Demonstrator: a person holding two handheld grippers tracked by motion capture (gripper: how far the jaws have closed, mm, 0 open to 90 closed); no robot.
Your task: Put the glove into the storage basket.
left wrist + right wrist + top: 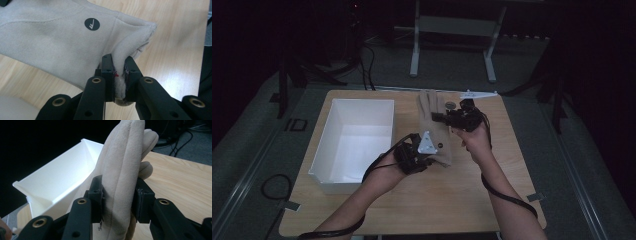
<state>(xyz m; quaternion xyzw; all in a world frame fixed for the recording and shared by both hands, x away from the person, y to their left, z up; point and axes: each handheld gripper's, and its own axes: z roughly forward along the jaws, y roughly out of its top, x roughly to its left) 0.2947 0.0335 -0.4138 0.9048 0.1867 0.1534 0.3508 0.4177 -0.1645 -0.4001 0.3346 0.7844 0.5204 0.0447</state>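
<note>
A beige fleece glove [433, 125] with a small round dark logo hangs stretched between both grippers above the wooden table [492, 200]. My left gripper [428, 159] is shut on the cuff edge [120, 82] of the glove [57, 37], the fabric pinched thin between its black pads. My right gripper [439, 118] is shut on the finger end of the glove [120, 195], its pads pressing the plush fingers from both sides. The glove's fingertips [136, 135] stick out past those jaws.
An empty white open box [354, 142] stands on the left half of the table, close to my left hand; its wall [57, 182] rises behind the glove. A white metal frame [452, 45] stands on the floor beyond the far edge. Cables trail from both grippers.
</note>
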